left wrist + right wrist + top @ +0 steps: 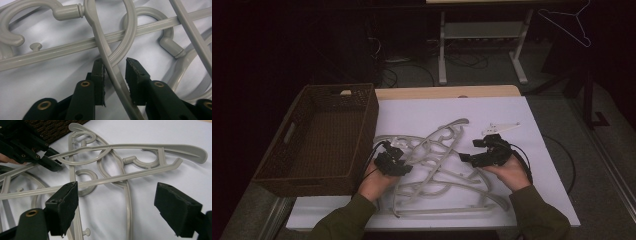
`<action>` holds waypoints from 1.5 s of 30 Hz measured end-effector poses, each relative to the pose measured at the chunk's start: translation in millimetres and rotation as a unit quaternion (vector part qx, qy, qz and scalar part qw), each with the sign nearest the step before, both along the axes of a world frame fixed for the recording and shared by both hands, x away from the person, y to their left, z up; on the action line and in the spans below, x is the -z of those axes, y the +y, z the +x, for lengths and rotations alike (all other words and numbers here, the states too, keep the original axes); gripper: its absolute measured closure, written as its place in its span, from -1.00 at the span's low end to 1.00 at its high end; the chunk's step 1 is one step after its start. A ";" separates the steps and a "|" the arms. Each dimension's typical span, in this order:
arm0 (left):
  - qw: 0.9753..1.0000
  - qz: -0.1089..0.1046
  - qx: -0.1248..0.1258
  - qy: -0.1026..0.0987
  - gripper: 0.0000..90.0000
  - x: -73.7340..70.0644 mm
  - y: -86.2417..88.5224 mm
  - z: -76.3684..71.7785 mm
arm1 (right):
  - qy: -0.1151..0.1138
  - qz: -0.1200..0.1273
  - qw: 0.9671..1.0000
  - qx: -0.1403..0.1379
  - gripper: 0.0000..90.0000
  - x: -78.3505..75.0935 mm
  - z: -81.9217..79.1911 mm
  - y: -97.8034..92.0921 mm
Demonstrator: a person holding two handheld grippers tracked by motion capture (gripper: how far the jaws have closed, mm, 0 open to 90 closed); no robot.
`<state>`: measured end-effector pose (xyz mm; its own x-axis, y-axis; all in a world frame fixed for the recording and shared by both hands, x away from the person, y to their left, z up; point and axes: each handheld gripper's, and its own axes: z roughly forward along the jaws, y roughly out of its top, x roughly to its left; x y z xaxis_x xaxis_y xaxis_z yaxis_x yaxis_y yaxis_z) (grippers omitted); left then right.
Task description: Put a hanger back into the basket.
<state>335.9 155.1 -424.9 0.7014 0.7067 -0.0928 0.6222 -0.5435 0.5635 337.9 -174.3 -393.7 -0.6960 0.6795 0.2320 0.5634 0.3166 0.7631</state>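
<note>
Several grey plastic hangers (447,172) lie tangled on a white sheet (422,112) in the middle of the table. My left gripper (398,151) is at the pile's left side. In the left gripper view its jaws straddle one hanger's thin arm (98,32); the left pad (100,75) touches it, while a gap remains on the right, so my left gripper (115,63) is open. My right gripper (472,150) hovers over the pile's right side. It (116,192) is wide open with nothing gripped, above a hanger's crossbar (120,177), and the left gripper (50,160) shows beyond.
A dark wicker basket (362,142) stands at the table's left, touching the sheet's edge. A small white clip-like piece (502,127) lies behind my right gripper. A wire hanger (569,25) hangs at the far right, beyond the table. Bare sheet lies behind the pile.
</note>
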 end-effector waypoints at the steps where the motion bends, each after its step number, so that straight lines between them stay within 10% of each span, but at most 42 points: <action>1: 1.000 -0.001 -0.002 -0.001 0.54 -0.4 0.1 -0.1 | -0.007 -0.001 1.000 -0.003 -0.57 0.9 0.7 -0.5; 27: 0.999 -0.024 -0.016 -0.015 0.80 -16.8 12.6 -4.5 | -0.019 0.006 1.000 0.011 -0.69 -3.8 -2.0 -8.1; 45: 0.997 -0.056 -0.004 -0.057 0.82 -47.6 7.4 0.8 | -0.048 0.019 0.996 0.067 -0.72 -0.6 -34.2 -58.7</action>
<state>336.6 162.5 -377.4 0.7067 0.7015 -0.0918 0.5548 -0.4690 0.6872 303.7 -233.0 -393.1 -0.6191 0.7603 0.1966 0.5235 0.2130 0.8250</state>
